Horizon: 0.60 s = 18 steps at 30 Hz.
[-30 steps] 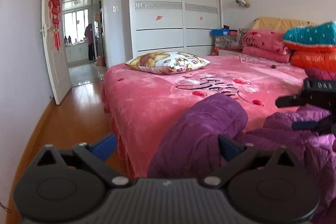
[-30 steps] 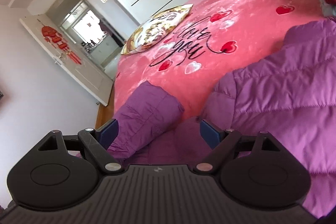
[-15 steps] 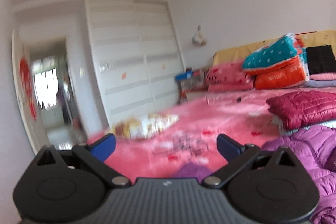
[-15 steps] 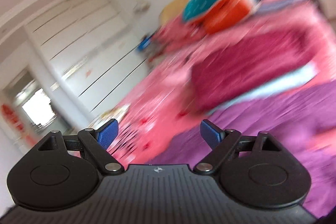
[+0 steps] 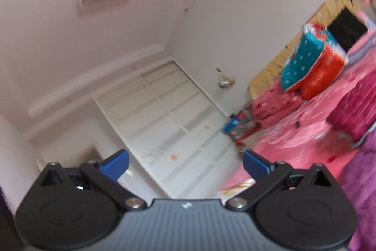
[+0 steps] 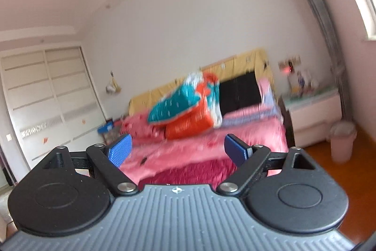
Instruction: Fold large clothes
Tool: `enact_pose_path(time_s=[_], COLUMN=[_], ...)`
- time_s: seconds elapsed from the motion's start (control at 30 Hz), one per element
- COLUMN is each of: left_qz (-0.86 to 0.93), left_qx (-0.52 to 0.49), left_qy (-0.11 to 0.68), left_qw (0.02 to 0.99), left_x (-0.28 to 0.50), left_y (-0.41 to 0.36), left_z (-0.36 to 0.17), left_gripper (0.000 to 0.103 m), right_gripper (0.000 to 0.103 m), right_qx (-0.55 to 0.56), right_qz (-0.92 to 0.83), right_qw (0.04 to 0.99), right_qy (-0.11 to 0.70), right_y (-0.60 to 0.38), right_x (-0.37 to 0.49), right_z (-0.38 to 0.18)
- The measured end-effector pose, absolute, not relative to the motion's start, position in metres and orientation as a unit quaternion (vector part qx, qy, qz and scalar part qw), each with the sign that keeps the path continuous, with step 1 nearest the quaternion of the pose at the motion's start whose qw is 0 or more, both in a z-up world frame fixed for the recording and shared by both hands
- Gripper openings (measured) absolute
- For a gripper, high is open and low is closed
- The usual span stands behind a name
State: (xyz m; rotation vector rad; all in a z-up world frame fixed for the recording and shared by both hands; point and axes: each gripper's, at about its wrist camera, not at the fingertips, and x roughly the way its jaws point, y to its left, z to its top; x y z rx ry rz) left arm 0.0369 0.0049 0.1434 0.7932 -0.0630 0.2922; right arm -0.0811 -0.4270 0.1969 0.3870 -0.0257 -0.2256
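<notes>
Blue-padded left tongs [image 5: 185, 164] and right tongs [image 6: 178, 149], both spread wide and empty, point up and away from the work. Purple quilted jacket [image 5: 362, 185] lies on the pink bed [image 5: 305, 133], apparently unfolded; a folded magenta garment [image 6: 188, 172] rests beyond. Folding probably remains.
</notes>
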Motion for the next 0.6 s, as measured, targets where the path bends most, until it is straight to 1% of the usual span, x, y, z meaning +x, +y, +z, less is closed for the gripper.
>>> enact_pose_path(time_s=[0.07,0.17,0.3,0.43,0.53,0.6], left_qz=[0.16,0.178,0.166,0.102,0.05,0.027], left_qx=[0.417,0.436,0.396,0.352,0.32,0.308], left_qy=[-0.033,-0.018,0.008,0.042,0.071,0.097], left_qw=[0.894,0.882,0.903,0.929,0.943,0.946], left_x=[0.033,0.031,0.04,0.072,0.106,0.128], left_y=[0.006,0.012,0.019,0.017,0.009,0.001], left_z=[0.158,0.169,0.155,0.101,0.042,0.003], left_gripper=[0.102,0.102,0.102,0.102,0.102,0.102], right_gripper=[0.103,0.103,0.103,0.103,0.103,0.103], right_qx=[0.184,0.182,0.205,0.219,0.227,0.209], right_qz=[-0.115,-0.108,-0.076,-0.057,-0.051,-0.06], right_qw=[0.975,0.975,0.973,0.973,0.972,0.976], right_qy=[-0.036,-0.065,-0.074,-0.039,-0.005,0.008], right_y=[-0.429,-0.434,-0.44,-0.427,-0.415,-0.404], right_x=[-0.096,-0.112,-0.114,-0.1,-0.082,-0.074], right_z=[0.212,0.232,0.227,0.198,0.166,0.146])
